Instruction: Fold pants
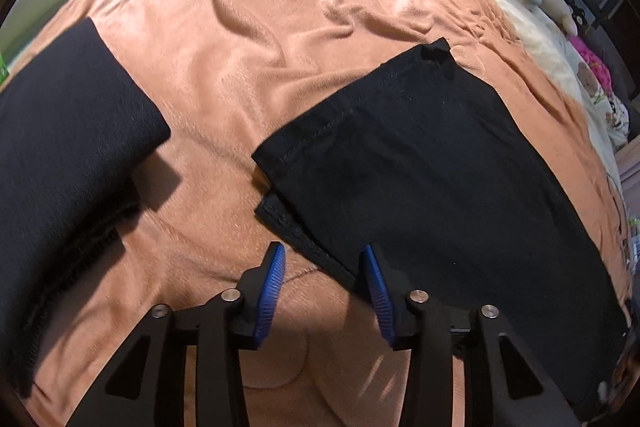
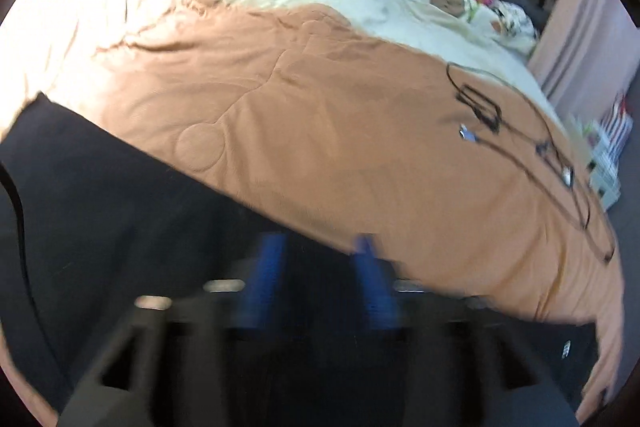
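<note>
On the bed, spread over an orange blanket (image 1: 280, 27), lie the black pants (image 1: 440, 187), flat and already doubled, with a stitched hem edge and a thicker layer peeking out beneath it. A second dark folded cloth (image 1: 60, 127) lies well apart from the pants, on the far side of a bare stretch of blanket. The left gripper (image 1: 324, 283) hovers at the near corner of the pants, its jaws spread and empty, one blue pad just beside the cloth edge. The right gripper (image 2: 320, 275) is blurred by motion above the pants (image 2: 120, 227); its jaws look spread, holding nothing. Judging by this, a fold is partly made and the next grasp is being set up. The next move calls for closing on both layers at the corner, so the under-layer does not slip free.
</note>
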